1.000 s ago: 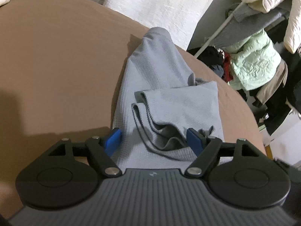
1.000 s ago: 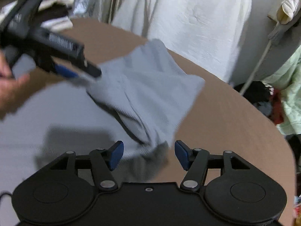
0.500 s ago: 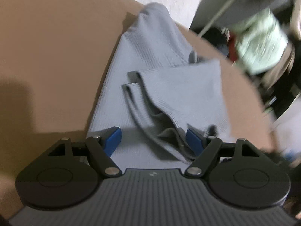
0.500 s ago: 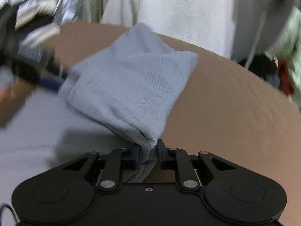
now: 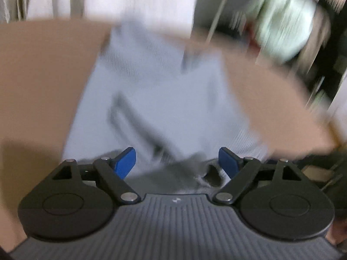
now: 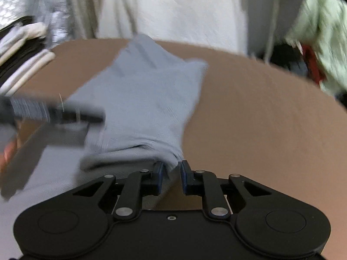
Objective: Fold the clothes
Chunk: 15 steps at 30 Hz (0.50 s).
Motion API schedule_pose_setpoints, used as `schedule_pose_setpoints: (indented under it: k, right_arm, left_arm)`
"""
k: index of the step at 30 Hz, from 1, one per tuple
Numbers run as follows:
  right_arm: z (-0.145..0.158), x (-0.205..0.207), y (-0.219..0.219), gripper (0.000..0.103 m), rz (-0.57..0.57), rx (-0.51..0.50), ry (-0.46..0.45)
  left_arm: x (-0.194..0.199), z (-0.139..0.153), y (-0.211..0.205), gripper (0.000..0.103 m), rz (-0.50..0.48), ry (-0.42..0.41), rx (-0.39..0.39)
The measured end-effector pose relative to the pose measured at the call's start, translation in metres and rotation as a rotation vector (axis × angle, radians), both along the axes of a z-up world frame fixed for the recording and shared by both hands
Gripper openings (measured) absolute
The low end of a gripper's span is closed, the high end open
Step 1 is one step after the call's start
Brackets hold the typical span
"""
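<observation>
A grey knit garment (image 5: 162,99) lies partly folded on the brown round table (image 5: 43,75). My left gripper (image 5: 176,153) hovers over its near edge with blue pads wide apart. Its jaws are opening; rumpled cloth lies between them, untouched by the pads. In the right wrist view the garment (image 6: 147,99) has a bunched corner pinched between the pads of my right gripper (image 6: 171,166). Those jaws are narrow and easing open slightly. The left gripper (image 6: 86,119) shows blurred at the left, held by a hand.
A white sheet (image 6: 173,6) hangs behind the table (image 6: 260,119). A stack of folded clothes (image 6: 23,49) sits at the far left. A pale green jacket (image 5: 286,21) and dark clothes hang beyond the table's right edge.
My right gripper went from open to closed on the garment's corner. The left gripper slid sideways over the cloth and rolled, its view now blurred by motion.
</observation>
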State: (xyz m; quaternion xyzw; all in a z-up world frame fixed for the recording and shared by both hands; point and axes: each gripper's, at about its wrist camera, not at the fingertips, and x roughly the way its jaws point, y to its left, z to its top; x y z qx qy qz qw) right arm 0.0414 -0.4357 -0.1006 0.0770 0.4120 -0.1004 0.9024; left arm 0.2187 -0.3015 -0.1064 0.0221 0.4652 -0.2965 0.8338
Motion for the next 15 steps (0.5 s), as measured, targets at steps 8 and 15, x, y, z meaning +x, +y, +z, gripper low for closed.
schedule_pose_setpoints:
  k: [8,15]
  right_arm:
    - [0.002,-0.036,-0.022,0.040,-0.214,0.246,-0.034]
    - [0.010,-0.036,-0.001,0.044,-0.157,0.395,-0.081]
  left_arm:
    - [-0.078,0.020,0.071,0.084,-0.065,-0.064,0.015]
    - [-0.121,0.030,0.161,0.084,-0.035,-0.127,0.085]
